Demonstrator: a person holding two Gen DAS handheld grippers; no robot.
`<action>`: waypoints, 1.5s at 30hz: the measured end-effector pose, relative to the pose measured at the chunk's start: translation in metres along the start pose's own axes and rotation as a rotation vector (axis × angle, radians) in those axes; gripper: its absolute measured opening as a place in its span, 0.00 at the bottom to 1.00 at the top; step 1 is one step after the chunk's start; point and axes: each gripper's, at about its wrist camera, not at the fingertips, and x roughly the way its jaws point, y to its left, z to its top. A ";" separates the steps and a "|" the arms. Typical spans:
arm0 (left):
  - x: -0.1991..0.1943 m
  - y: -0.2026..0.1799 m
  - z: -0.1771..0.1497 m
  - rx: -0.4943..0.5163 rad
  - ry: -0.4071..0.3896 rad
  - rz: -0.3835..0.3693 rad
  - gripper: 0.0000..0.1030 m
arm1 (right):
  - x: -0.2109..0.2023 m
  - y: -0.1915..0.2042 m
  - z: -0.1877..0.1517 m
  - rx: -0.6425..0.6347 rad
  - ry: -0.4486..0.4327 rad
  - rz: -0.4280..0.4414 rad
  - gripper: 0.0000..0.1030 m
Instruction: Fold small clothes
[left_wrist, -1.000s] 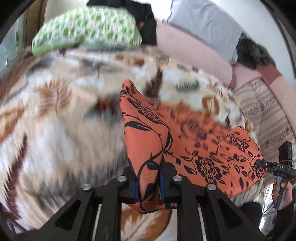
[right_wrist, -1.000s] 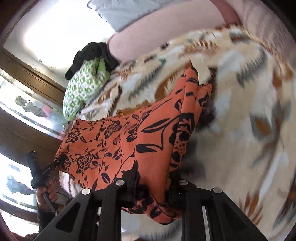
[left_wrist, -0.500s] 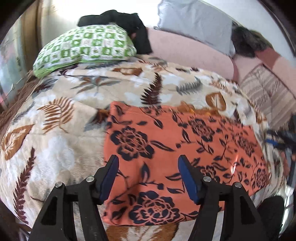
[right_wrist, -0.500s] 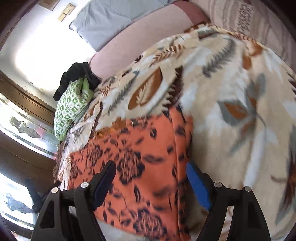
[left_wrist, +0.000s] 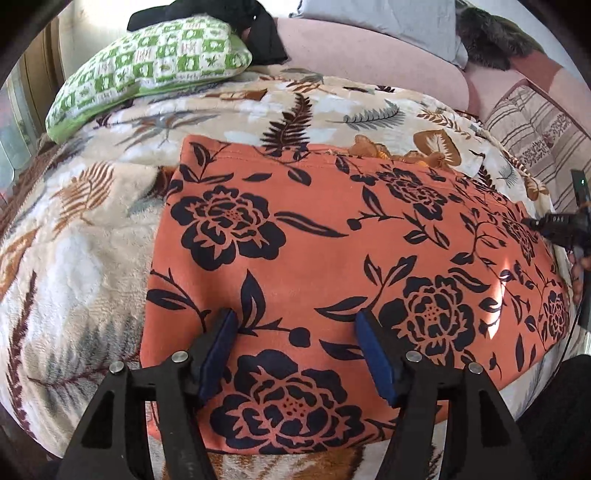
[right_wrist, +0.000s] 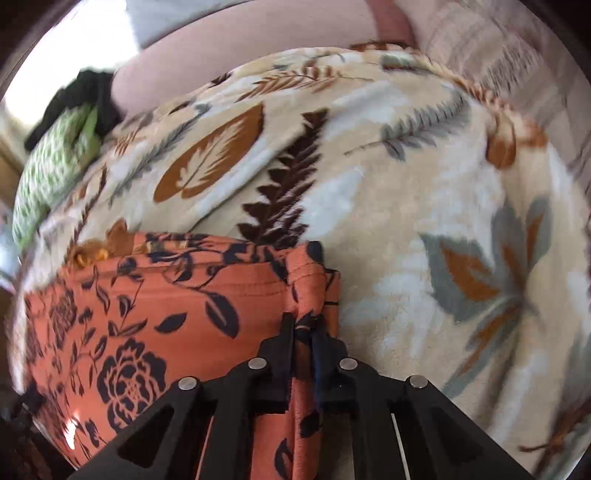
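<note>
An orange cloth with a black flower print (left_wrist: 332, 266) lies spread flat on a leaf-patterned blanket (left_wrist: 81, 236). My left gripper (left_wrist: 295, 325) is open above the cloth's near edge, its blue pads apart and holding nothing. In the right wrist view the same cloth (right_wrist: 155, 332) lies at lower left. My right gripper (right_wrist: 304, 328) is shut on the cloth's right edge, which bunches up between the fingers. The right gripper also shows at the right edge of the left wrist view (left_wrist: 554, 229).
A green-and-white patterned pillow (left_wrist: 147, 62) with a black garment (left_wrist: 255, 26) on it lies at the back left. A pink sofa back (left_wrist: 369, 59) with a grey cushion (left_wrist: 388, 22) runs behind the blanket. A striped cover (left_wrist: 535, 125) lies at the right.
A second ago both grippers held the cloth raised. They let it go and it dropped flat. The right gripper has since shut again on the cloth's right edge. The left stays open.
</note>
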 end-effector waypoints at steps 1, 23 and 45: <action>-0.005 0.000 0.000 0.004 -0.014 -0.007 0.65 | -0.008 0.002 0.001 0.018 -0.012 0.004 0.13; -0.024 0.012 -0.010 -0.093 0.026 0.041 0.65 | -0.068 0.027 -0.085 0.116 0.085 0.429 0.73; -0.006 0.013 -0.005 -0.070 0.047 0.080 0.73 | -0.055 0.017 -0.031 0.189 0.012 0.421 0.78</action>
